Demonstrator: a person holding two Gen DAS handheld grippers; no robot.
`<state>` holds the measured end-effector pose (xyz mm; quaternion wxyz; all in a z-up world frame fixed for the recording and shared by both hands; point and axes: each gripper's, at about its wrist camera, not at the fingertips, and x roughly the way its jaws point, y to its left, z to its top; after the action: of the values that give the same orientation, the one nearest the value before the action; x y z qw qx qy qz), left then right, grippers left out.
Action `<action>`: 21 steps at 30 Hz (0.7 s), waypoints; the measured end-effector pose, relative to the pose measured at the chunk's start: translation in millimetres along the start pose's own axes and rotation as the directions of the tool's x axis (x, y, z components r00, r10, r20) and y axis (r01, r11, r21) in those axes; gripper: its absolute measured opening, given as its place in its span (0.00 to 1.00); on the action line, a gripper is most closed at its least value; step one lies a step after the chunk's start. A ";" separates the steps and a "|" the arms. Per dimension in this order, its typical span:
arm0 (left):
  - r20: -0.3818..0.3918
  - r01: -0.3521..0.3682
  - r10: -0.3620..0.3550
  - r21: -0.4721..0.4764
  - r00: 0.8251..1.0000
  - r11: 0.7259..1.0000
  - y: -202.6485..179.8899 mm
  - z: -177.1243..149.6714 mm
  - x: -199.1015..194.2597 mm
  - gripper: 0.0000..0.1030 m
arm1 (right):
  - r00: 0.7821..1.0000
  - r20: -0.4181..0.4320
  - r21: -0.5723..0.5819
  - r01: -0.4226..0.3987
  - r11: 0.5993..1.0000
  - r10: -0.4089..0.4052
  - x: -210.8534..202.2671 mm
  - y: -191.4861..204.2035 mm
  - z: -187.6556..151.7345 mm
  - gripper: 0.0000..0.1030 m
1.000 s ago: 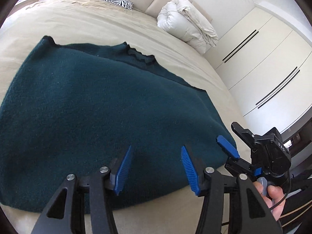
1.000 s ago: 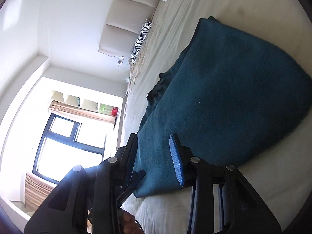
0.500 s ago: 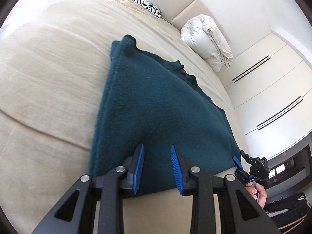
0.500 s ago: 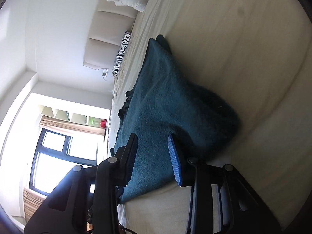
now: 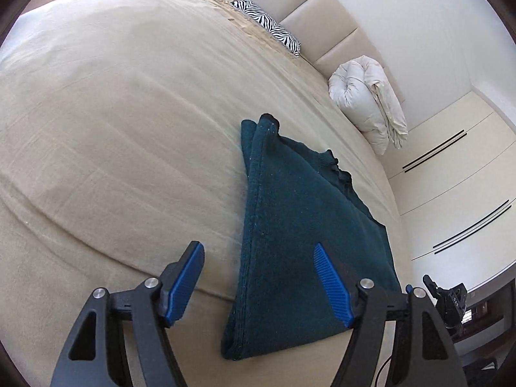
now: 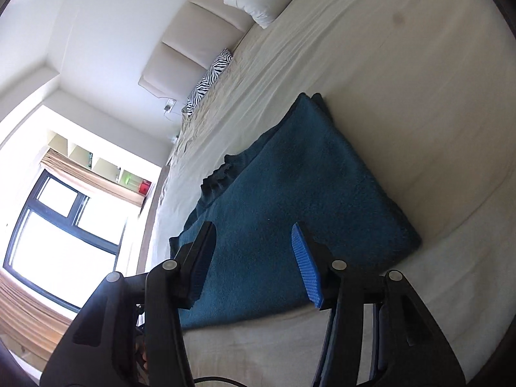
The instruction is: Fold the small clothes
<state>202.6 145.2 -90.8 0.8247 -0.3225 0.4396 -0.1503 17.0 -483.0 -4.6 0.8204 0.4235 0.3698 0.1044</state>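
The left gripper (image 5: 258, 277) has just been opening and stands wide, gripping nothing; the right gripper (image 6: 253, 266) has also been opening, its jaws clear of the cloth. The folded teal sweater (image 5: 300, 242) lies flat on the beige bed (image 5: 113, 129); a rolled white duvet (image 5: 367, 103) sits by the headboard.

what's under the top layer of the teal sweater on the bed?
Teal sweater lies folded over itself on the bed. A lower layer with a ribbed collar peeks out along one edge; the rest underneath is covered.
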 end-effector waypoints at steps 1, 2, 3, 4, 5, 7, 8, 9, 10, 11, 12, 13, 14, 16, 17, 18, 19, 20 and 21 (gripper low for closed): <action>-0.012 0.003 -0.003 -0.006 1.000 1.000 -2.0 -0.1 5.8 0.71 | 1.000 -0.020 -0.002 -0.015 1.000 0.015 20.1 13.7 -0.8 0.47; -0.018 0.011 -0.011 -0.012 1.000 1.000 -3.4 1.1 9.8 0.71 | 0.999 -0.041 -0.003 -0.032 0.999 0.032 35.4 22.6 -1.1 0.47; -0.026 0.020 -0.020 -0.014 0.999 1.000 -5.4 2.7 13.5 0.71 | 0.997 -0.060 -0.006 -0.050 0.999 0.049 46.7 30.7 -2.6 0.47; -0.034 0.022 -0.023 -0.018 0.999 1.000 -7.5 4.3 17.2 0.71 | 0.995 -0.077 -0.013 -0.064 0.998 0.063 56.6 39.4 -4.5 0.47; -0.037 0.025 -0.026 -0.023 0.999 0.999 -8.8 5.8 19.7 0.71 | 0.993 -0.093 -0.023 -0.078 0.997 0.075 67.4 51.9 -7.4 0.47; -0.051 0.034 -0.035 -0.027 0.998 0.999 -10.7 6.8 23.6 0.71 | 0.987 -0.127 -0.037 -0.102 0.994 0.097 91.0 68.3 -8.2 0.47; -0.060 0.030 -0.032 -0.025 0.998 0.999 -12.0 8.4 26.5 0.71 | 0.984 -0.142 -0.041 -0.112 0.993 0.105 98.5 75.4 -11.5 0.47; -0.071 0.024 -0.025 -0.019 0.997 1.000 -13.4 8.7 29.6 0.71 | 0.981 -0.157 -0.043 -0.119 0.992 0.111 107.0 80.9 -12.5 0.47; -0.078 0.020 -0.021 -0.014 0.997 1.000 -14.7 8.9 32.3 0.71 | 0.979 -0.167 -0.042 -0.124 0.991 0.115 114.4 84.3 -13.6 0.47; -0.081 0.020 -0.021 -0.014 0.996 1.000 -16.1 8.5 34.3 0.71 | 0.977 -0.176 -0.041 -0.129 0.991 0.120 118.1 88.6 -17.1 0.47; -0.085 0.023 -0.025 -0.014 0.996 1.000 -16.7 9.1 36.0 0.71 | 0.975 -0.184 -0.037 -0.134 0.990 0.125 124.1 91.8 -18.6 0.47; -0.089 0.027 -0.028 -0.015 0.996 1.000 -17.1 9.6 37.4 0.72 | 0.973 -0.191 -0.033 -0.139 0.990 0.130 128.9 94.1 -19.5 0.47; -0.092 0.030 -0.031 -0.016 0.995 0.999 -16.6 9.6 38.4 0.72 | 0.971 -0.197 -0.031 -0.142 0.989 0.133 136.0 96.2 -18.9 0.47; -0.096 0.036 -0.037 -0.016 0.995 0.999 -16.5 10.9 40.9 0.72 | 0.969 -0.205 -0.021 -0.145 0.989 0.138 142.4 96.0 -19.0 0.47; -0.100 0.037 -0.038 -0.013 0.994 0.999 -16.9 11.9 42.4 0.71 | 0.967 -0.209 -0.016 -0.151 0.988 0.144 145.5 96.8 -18.8 0.47; -0.103 0.038 -0.039 -0.013 0.994 0.999 -16.4 12.5 43.3 0.71 | 0.965 -0.213 -0.012 -0.157 0.988 0.150 146.7 97.0 -18.3 0.47; -0.106 0.039 -0.041 -0.015 0.994 0.999 -16.5 13.6 44.1 0.71 | 0.964 -0.216 -0.009 -0.159 0.987 0.154 149.6 97.4 -16.1 0.47; -0.111 0.041 -0.042 -0.015 0.993 0.999 -16.8 14.9 45.2 0.71 | 0.963 -0.219 -0.006 -0.162 0.987 0.157 146.4 98.0 -15.5 0.47; -0.114 0.042 -0.043 -0.015 0.993 0.999 -18.0 15.7 46.3 0.71 | 0.961 -0.223 -0.002 -0.168 0.986 0.163 141.1 97.9 -14.5 0.47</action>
<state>242.5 113.4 -101.6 0.7928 -0.3279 0.4800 -0.1832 120.3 -345.1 -7.5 0.7667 0.4301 0.4212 0.2229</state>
